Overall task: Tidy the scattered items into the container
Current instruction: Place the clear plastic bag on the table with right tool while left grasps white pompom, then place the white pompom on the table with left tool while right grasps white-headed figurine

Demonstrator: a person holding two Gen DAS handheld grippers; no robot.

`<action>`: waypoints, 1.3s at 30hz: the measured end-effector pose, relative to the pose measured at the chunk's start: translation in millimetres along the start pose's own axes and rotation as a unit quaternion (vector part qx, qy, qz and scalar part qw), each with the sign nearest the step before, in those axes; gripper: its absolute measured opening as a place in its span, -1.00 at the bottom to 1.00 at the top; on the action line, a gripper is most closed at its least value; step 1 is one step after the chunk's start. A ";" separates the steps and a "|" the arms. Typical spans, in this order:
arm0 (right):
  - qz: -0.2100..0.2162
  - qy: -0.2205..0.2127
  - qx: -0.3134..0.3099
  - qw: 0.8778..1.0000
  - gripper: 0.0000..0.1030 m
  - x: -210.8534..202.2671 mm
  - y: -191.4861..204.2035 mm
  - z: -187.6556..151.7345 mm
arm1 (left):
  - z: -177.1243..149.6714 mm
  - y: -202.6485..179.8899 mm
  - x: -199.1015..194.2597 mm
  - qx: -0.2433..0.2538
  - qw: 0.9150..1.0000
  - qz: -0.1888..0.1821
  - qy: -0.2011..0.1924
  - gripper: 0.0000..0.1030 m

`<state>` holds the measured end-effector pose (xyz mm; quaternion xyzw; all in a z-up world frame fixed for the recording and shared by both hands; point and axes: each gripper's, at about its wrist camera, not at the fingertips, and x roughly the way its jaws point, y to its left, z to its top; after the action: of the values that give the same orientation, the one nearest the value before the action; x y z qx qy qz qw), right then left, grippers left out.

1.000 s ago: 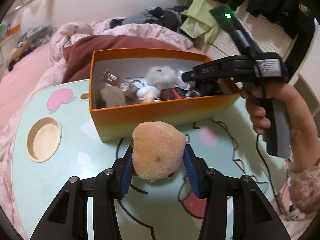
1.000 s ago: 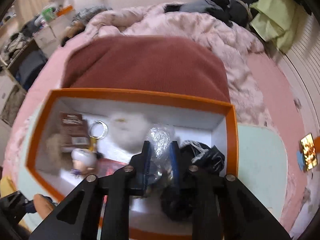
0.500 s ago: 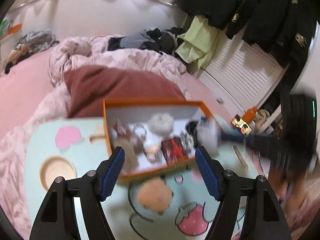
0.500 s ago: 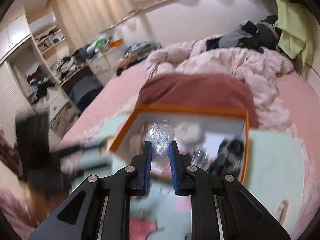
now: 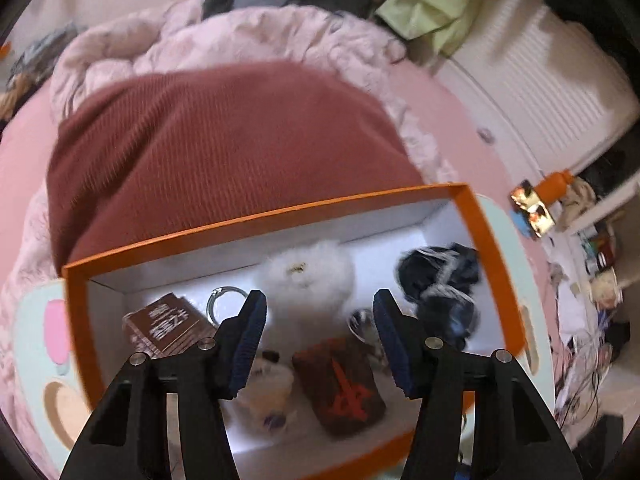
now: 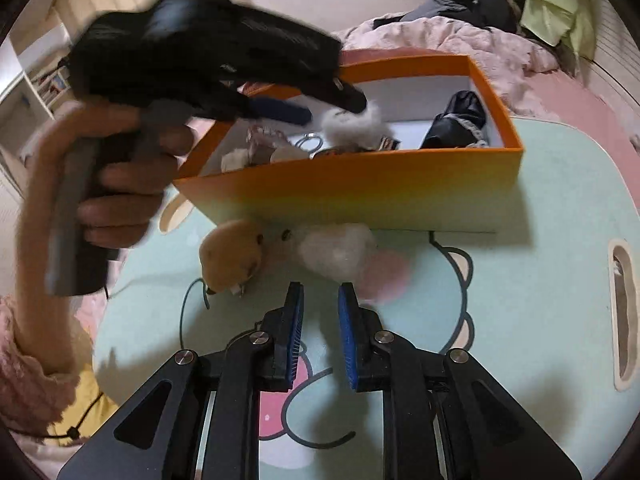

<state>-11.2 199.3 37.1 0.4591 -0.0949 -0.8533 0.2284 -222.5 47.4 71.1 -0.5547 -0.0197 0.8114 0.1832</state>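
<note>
**A:** Entry one, left gripper (image 5: 320, 300)?

**B:** Released. Its jaws have just been narrowing, with nothing between the pads. It hangs over the orange box (image 5: 260, 220), above a white pompom (image 5: 308, 276) and a dark red pouch (image 5: 340, 388) at lower centre.

**A:** Hazard?

**B:** Probably a blind close. It could catch the pompom or the metal ring (image 5: 226, 300) and lift stored goods out again.

**A:** Entry two, right gripper (image 6: 321, 290)?

**B:** Almost closed, with a narrow gap and nothing in it. It is at lower centre, over the mint table (image 6: 540, 220).

**A:** Items outstanding?

**B:** A tan plush toy (image 6: 232, 256), centre left, lies on the table just beside the box's front wall. A pale lump (image 6: 340, 248) lies next to it, too blurred to identify. Both are outside the container.

**A:** Hazard there?

**B:** That gap looks too narrow for either item. If the pads came down as they are, they would likely shove the plush against the wall or off toward the left edge. They need widening first.

**A:** Anything further out?

**B:** The person's hand (image 6: 120, 184) and the left tool fill the upper left, above the box's near corner. If both tools work that corner, they may collide or knock the box, which looks light.
</note>
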 end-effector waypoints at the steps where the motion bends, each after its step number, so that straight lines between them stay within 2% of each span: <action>1: 0.006 -0.010 0.005 1.000 -0.52 -4.1 -3.3 0.3 | 1.2 1.2 4.2 -0.009 1.000 0.004 0.004 0.07; 3: 0.018 -0.027 0.016 0.999 -0.40 -10.0 -10.0 -1.4 | 2.4 3.8 12.0 -0.023 1.000 0.005 0.014 0.07; 5: 0.024 -0.029 0.027 0.999 -0.36 -10.3 -15.0 -3.8 | 2.8 6.0 18.5 -0.031 0.999 0.012 0.021 0.04; 8: 0.031 -0.023 0.037 0.999 -0.36 -6.6 -18.0 -2.5 | 2.9 3.6 18.6 -0.022 0.999 0.034 0.014 -0.21; 11: 0.033 -0.019 0.034 0.999 -0.36 -4.6 -18.3 -2.7 | -1.0 6.4 13.3 -0.020 1.000 0.010 0.007 -0.28; 15: 0.029 -0.019 0.023 0.999 -0.36 -5.9 -16.9 -5.5 | -11.8 12.3 -39.3 -0.016 0.997 -0.028 -0.068 -0.28; 19: 0.025 -0.020 0.007 0.999 -0.36 -9.8 -15.4 3.9 | -34.2 28.5 -111.8 -0.022 0.987 -0.066 -0.146 -0.28; 21: 0.030 -0.026 -0.005 0.999 -0.36 -14.7 -12.2 15.6 | -54.7 39.9 -138.5 -0.022 0.983 -0.065 -0.170 -0.28; 24: 0.033 -0.048 -0.034 0.998 -0.36 -24.9 -0.3 46.5 | -90.2 50.0 -149.0 -0.017 0.984 -0.052 -0.170 -0.27; 27: 0.020 -0.011 -0.044 0.999 -0.36 -8.8 9.7 85.7 | -126.9 61.6 -133.7 -0.031 0.989 -0.050 -0.137 -0.28; 30: 0.031 0.053 -0.051 0.997 -0.36 27.9 20.2 116.0 | -161.5 65.7 -111.6 -0.053 0.990 -0.062 -0.113 -0.28; 31: 0.025 0.070 -0.060 0.995 -0.36 37.9 23.3 120.8 | -169.2 65.5 -107.2 -0.059 0.990 -0.058 -0.116 -0.27; 33: 0.004 0.107 -0.088 0.990 -0.36 63.4 33.4 125.9 | -181.8 66.3 -103.0 -0.067 0.988 -0.026 -0.136 -0.27; 35: 0.001 0.139 -0.099 0.985 -0.36 80.8 38.0 127.1 | -190.2 69.4 -98.6 -0.075 0.986 0.001 -0.147 -0.27; 38: -0.023 0.175 -0.112 0.978 -0.36 102.2 41.5 122.3 | -193.0 73.4 -83.0 -0.089 0.987 -0.010 -0.130 -0.27; 39: -0.019 0.184 -0.109 0.977 -0.32 109.5 41.6 121.2 | -192.7 73.2 -78.8 -0.088 0.988 -0.010 -0.126 -0.27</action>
<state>-150.8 104.7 39.5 0.5823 0.0513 -0.7635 0.2747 -42.9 -78.9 50.3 -0.4622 -0.1196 0.8678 0.1375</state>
